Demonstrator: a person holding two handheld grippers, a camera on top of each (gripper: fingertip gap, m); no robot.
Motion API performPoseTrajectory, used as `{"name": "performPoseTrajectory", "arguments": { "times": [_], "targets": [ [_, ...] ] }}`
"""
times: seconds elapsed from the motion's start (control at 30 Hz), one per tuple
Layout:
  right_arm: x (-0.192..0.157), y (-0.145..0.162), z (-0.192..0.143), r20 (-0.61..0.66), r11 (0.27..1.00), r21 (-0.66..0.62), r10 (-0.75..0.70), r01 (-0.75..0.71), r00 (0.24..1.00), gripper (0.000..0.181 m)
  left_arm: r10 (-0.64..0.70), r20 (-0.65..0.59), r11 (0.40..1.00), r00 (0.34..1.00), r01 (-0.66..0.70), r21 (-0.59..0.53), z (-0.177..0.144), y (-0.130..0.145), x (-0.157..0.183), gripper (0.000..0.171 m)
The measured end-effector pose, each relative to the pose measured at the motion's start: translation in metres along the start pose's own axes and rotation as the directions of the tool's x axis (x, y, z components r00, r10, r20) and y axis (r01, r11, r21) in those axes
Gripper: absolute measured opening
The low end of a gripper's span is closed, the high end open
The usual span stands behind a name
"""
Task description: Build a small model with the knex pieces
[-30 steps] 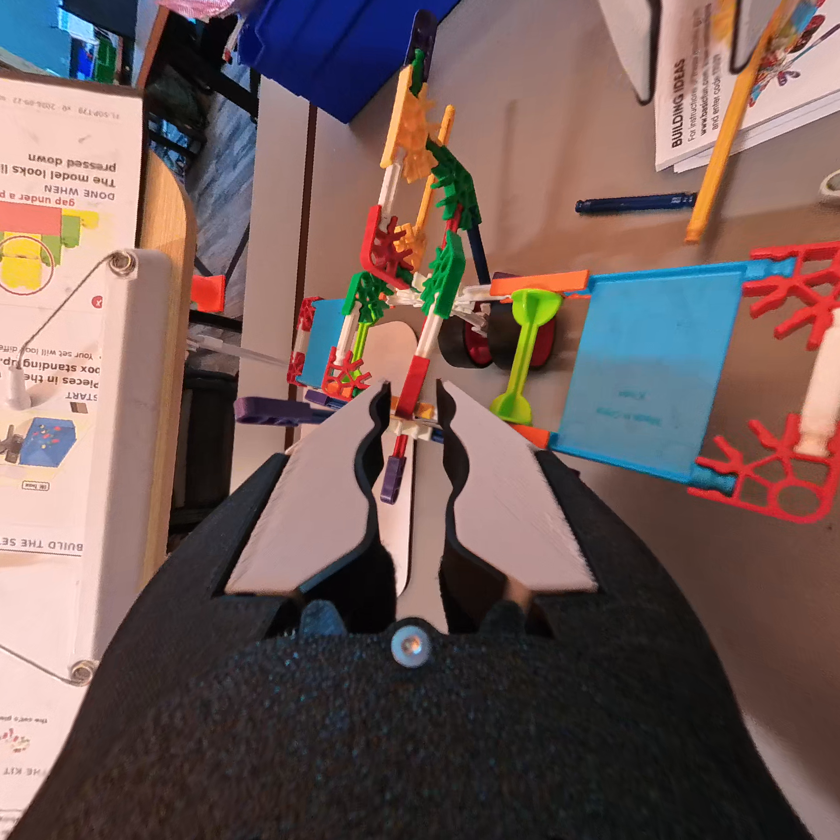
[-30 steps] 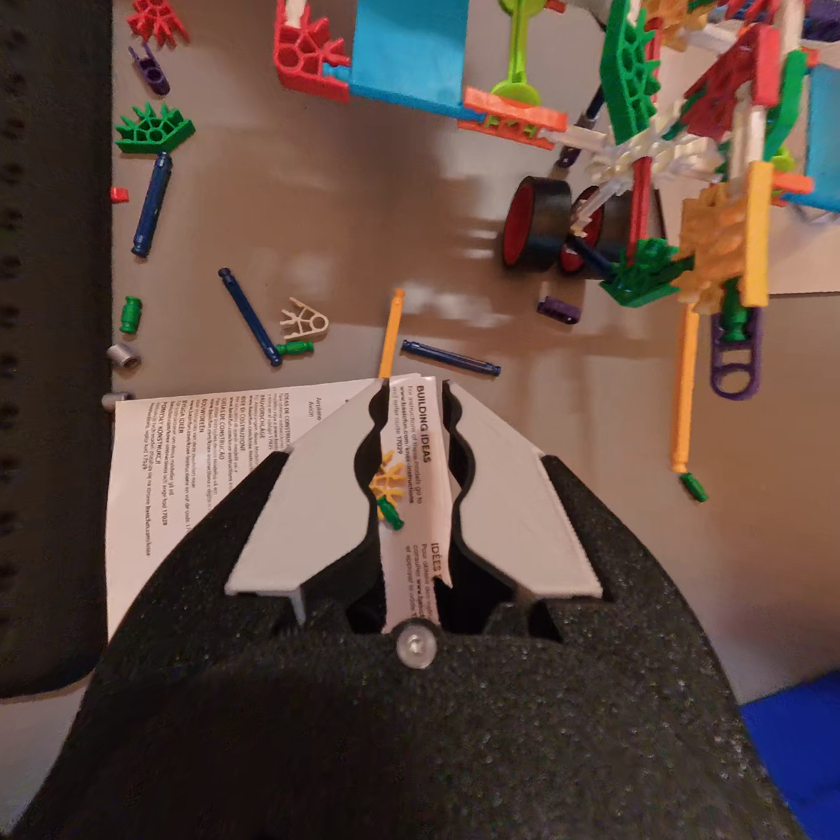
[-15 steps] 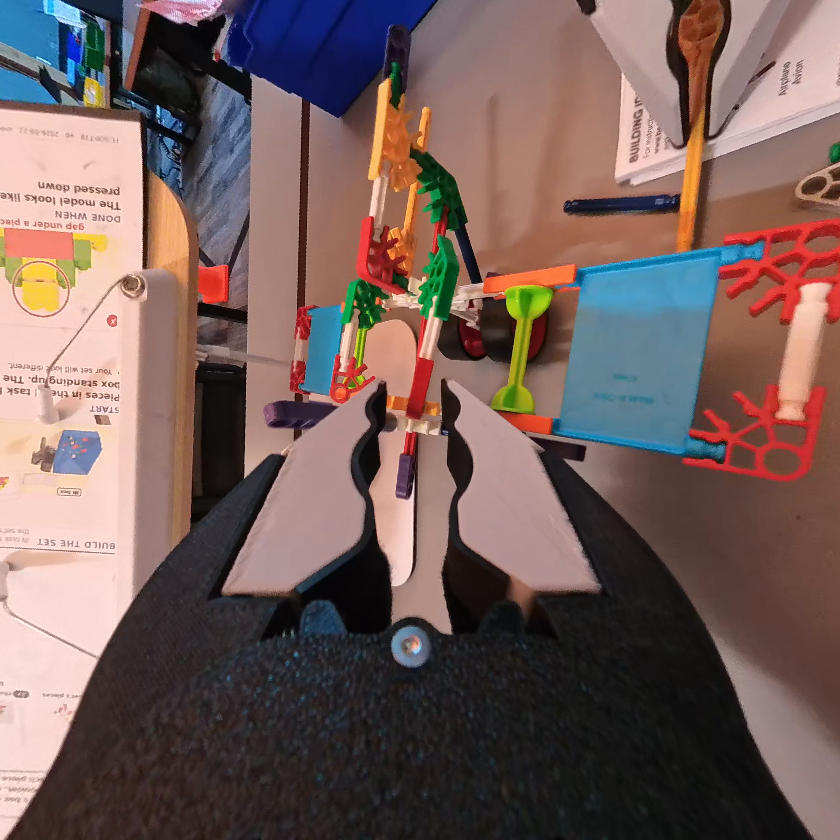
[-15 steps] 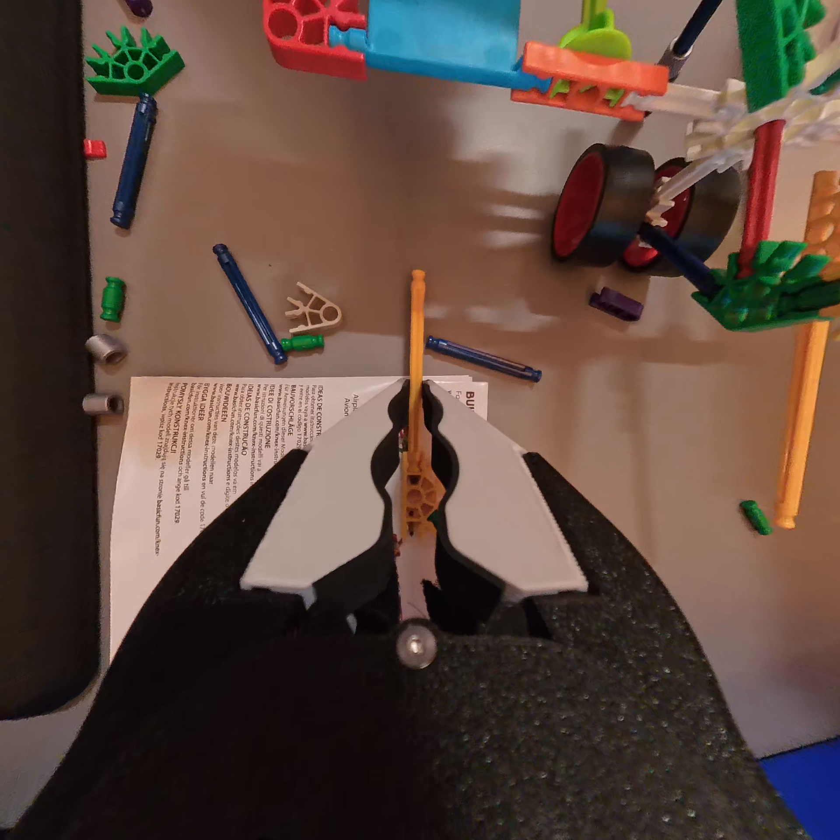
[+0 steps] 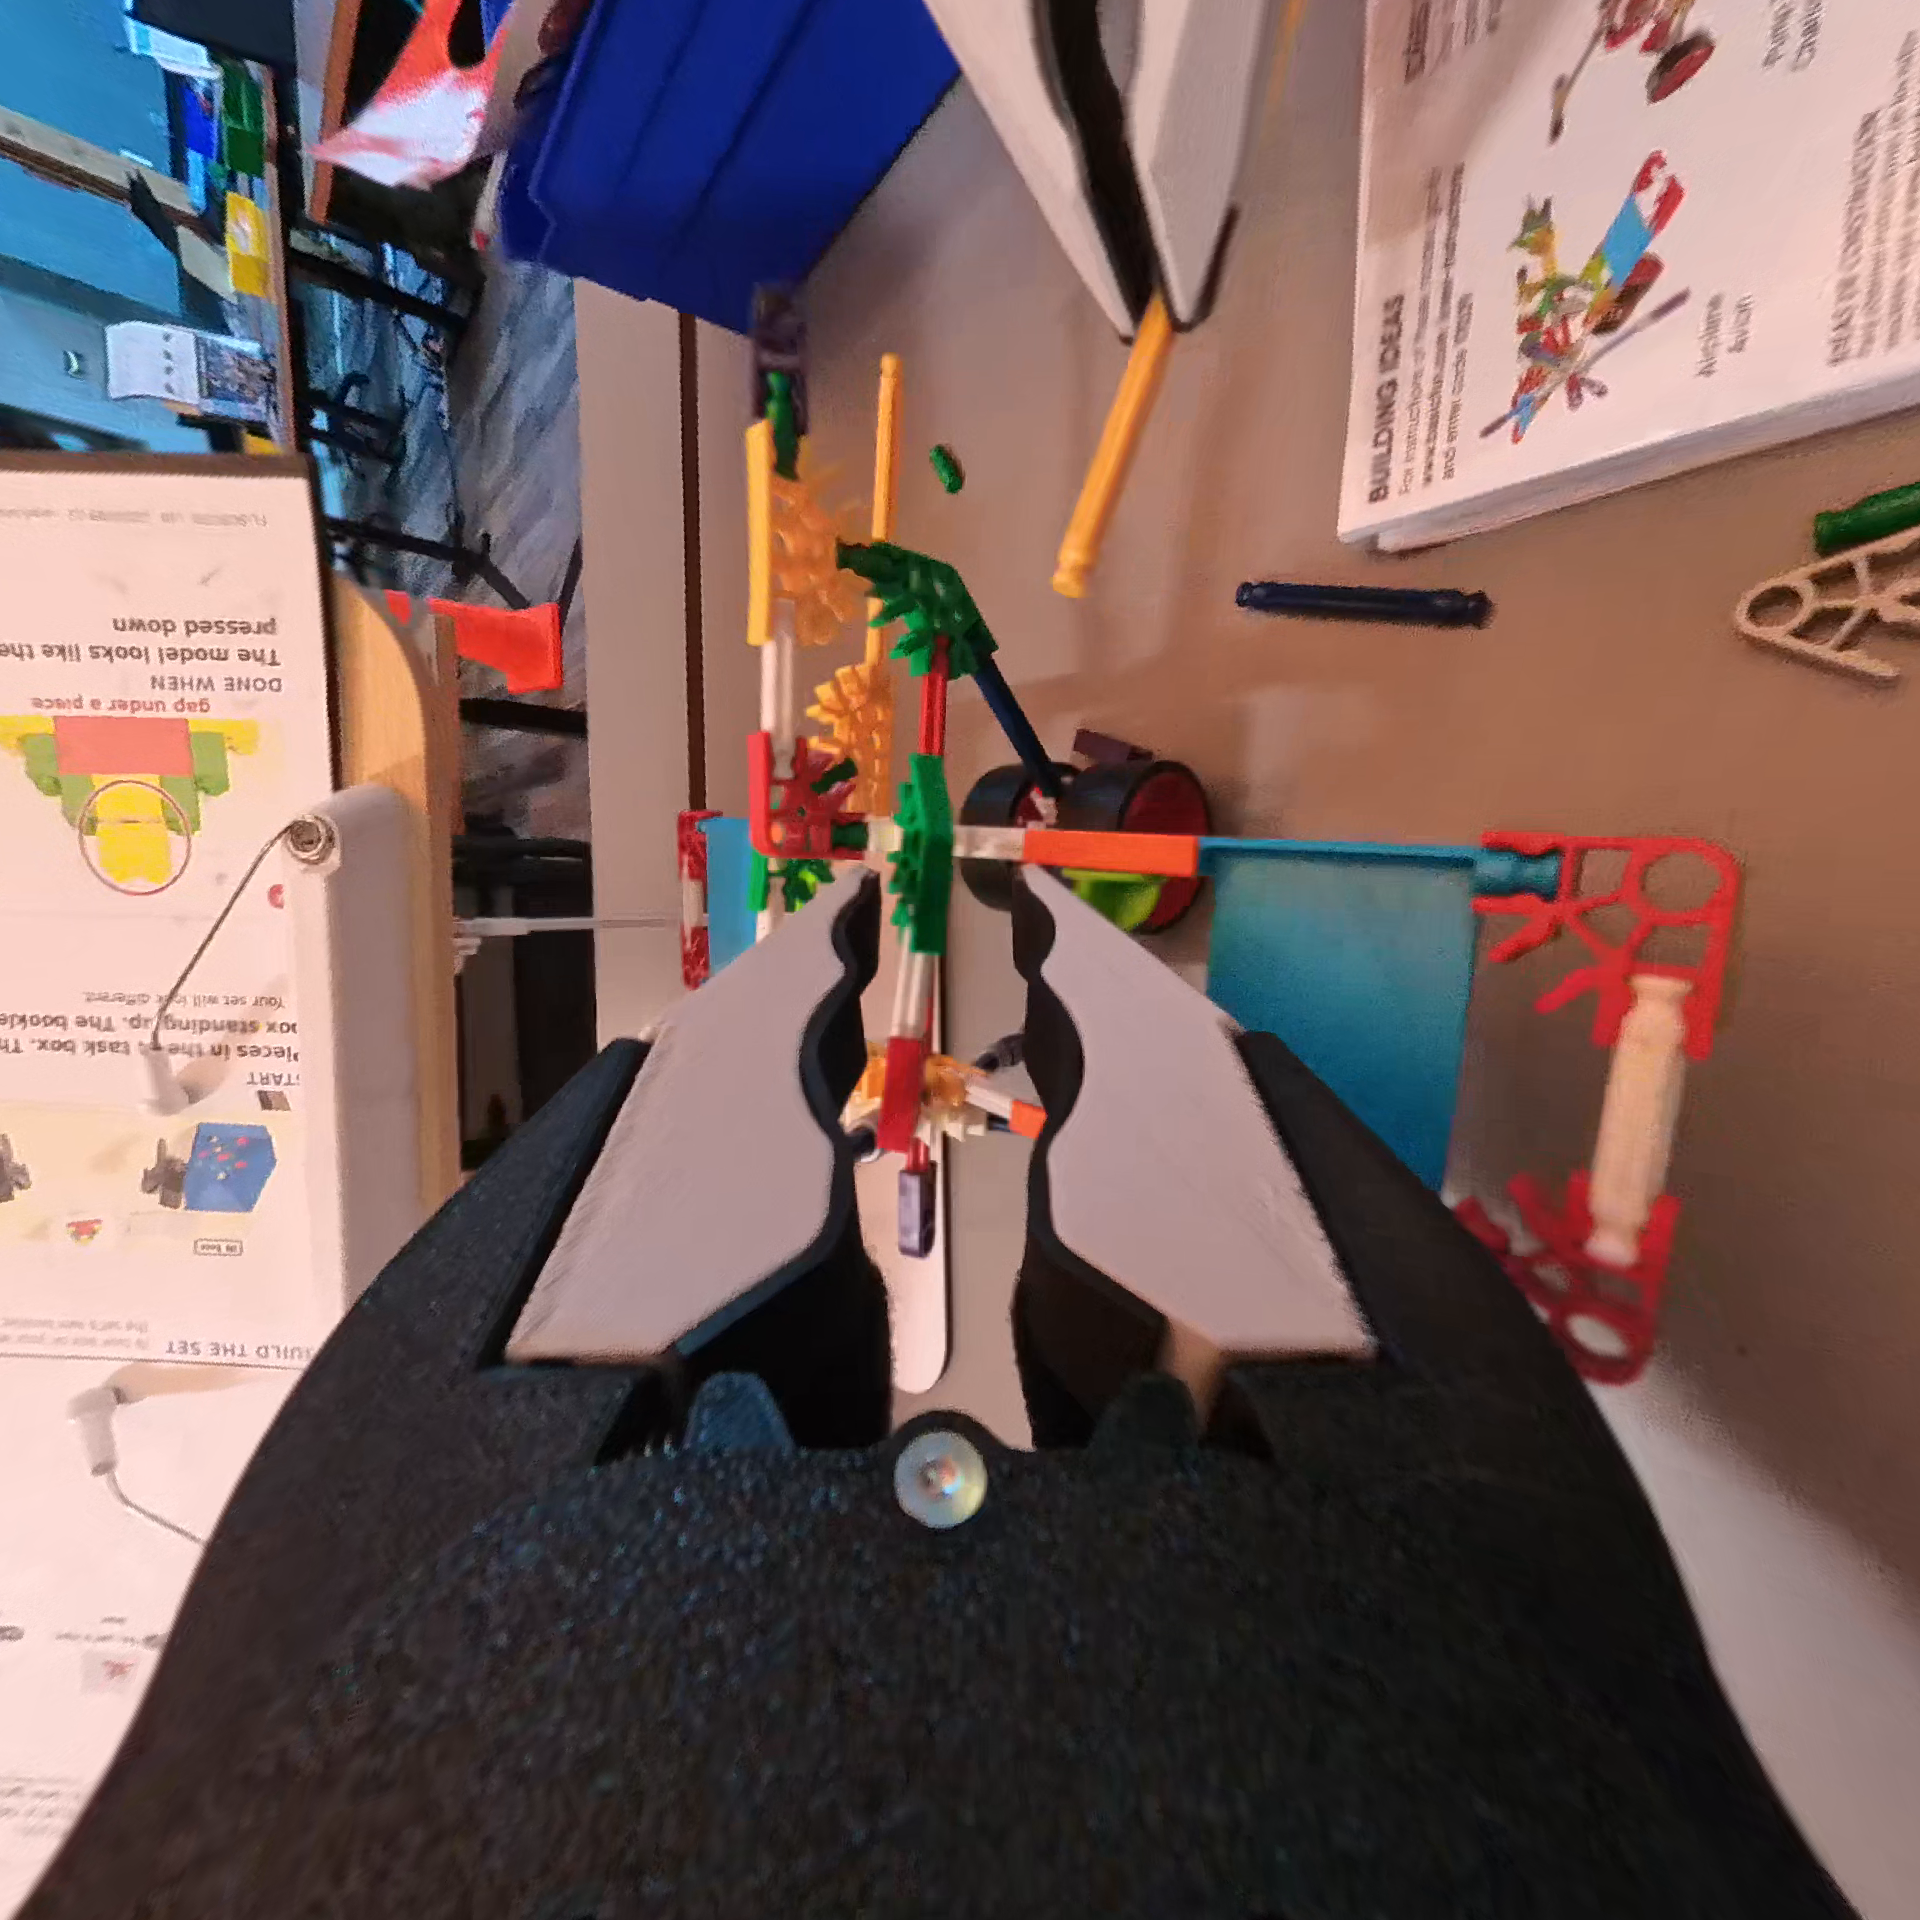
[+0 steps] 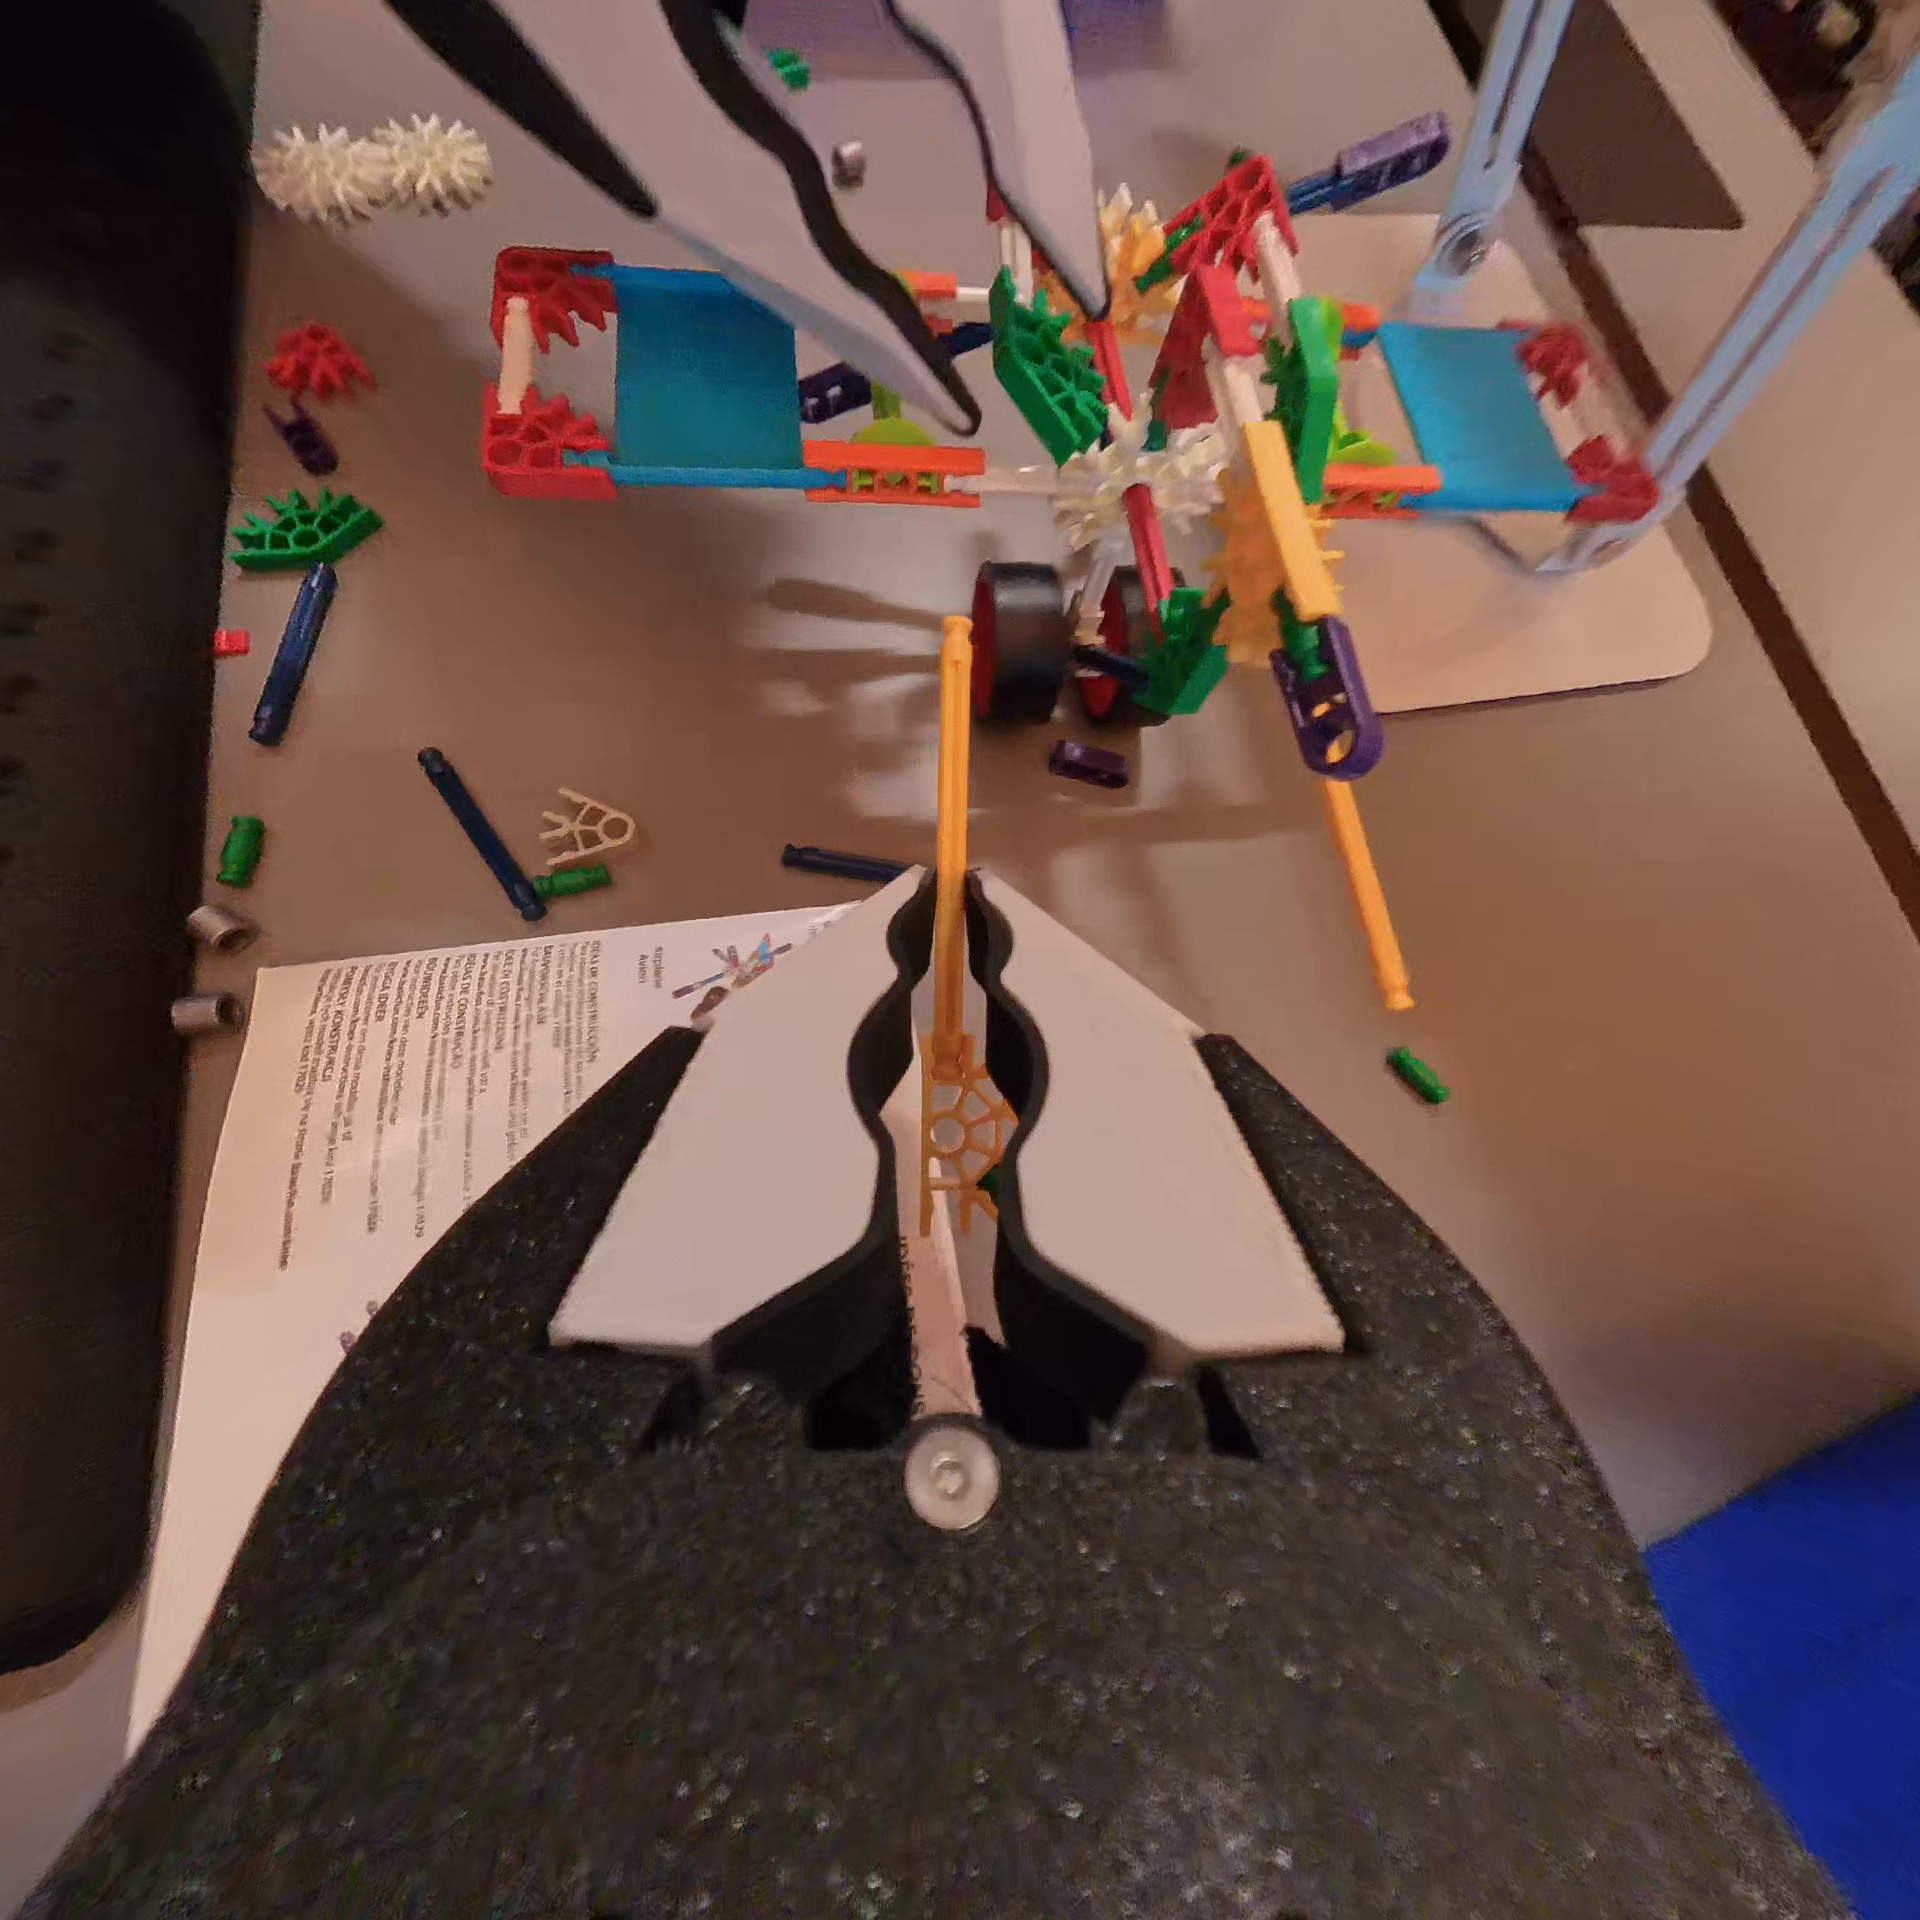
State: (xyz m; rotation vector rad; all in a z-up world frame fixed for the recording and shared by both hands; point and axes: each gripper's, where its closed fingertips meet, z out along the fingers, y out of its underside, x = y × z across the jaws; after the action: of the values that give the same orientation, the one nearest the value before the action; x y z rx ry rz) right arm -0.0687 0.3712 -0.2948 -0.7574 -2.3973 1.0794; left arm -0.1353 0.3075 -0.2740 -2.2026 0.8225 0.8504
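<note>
Left wrist view: left gripper (image 5: 940,904) spread, straddling red-and-white rod (image 5: 914,1013) of rod-and-connector model (image 5: 894,831); no firm pinch evident. Rod running lengthwise along the gap. Blue panel (image 5: 1340,966) off to the right; black wheels (image 5: 1081,821) just beyond the tips.

Right wrist view: right gripper (image 6: 948,883) pressed together on yellow rod (image 6: 951,769), yellow connector (image 6: 961,1132) lodged behind the tips. Rod pointing straight ahead toward the model, nearly reaching the wheels. Printed leaflet (image 6: 416,1060) beneath, to the left.

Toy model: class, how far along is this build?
Done: the model has blue panels and black wheels fitted. In hand: right claw shut on a yellow rod with connector; left claw open around the model's red rod. Left: loose blue rods and connectors near the booklet.
</note>
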Motion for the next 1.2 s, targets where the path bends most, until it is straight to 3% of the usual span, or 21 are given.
{"name": "performPoseTrajectory", "arguments": {
  "times": [0.2, 0.33, 0.63, 0.8, 0.97, 1.2],
  "targets": [
    [0.006, -0.019, -0.001, -0.058, 0.996, 0.044, -0.069, 0.072, 0.996, 0.005, 0.015, 0.004, 0.999, 1.000, -0.015, -0.031, 0.007, 0.001, 0.000, 0.011],
    [0.015, -0.029, 0.000, -0.115, 0.986, 0.001, -0.167, 0.169, 0.979, 0.005, 0.065, 0.001, 0.998, 0.998, -0.065, -0.019, 0.007, 0.003, 0.000, 0.010],
    [0.018, -0.046, 0.014, -0.029, 0.949, -0.056, -0.311, 0.309, 0.950, 0.005, 0.149, 0.034, 0.982, 0.988, -0.152, 0.113, -0.002, 0.009, -0.001, 0.008],
    [0.017, -0.051, 0.019, 0.106, 0.972, -0.016, -0.230, 0.233, 0.967, 0.005, 0.142, 0.020, 0.979, 0.990, -0.143, 0.147, -0.010, 0.013, -0.002, 0.007],
    [0.018, -0.046, 0.022, 0.239, 0.991, -0.087, -0.074, 0.097, 0.968, 0.005, 0.113, 0.023, 0.982, 0.993, -0.115, 0.149, -0.009, 0.011, -0.004, 0.010],
    [0.023, -0.043, 0.028, 0.256, 0.991, -0.127, -0.008, 0.042, 0.967, 0.005, 0.091, 0.013, 0.993, 0.996, -0.091, 0.072, -0.009, 0.010, -0.007, 0.024]
  ]
}}
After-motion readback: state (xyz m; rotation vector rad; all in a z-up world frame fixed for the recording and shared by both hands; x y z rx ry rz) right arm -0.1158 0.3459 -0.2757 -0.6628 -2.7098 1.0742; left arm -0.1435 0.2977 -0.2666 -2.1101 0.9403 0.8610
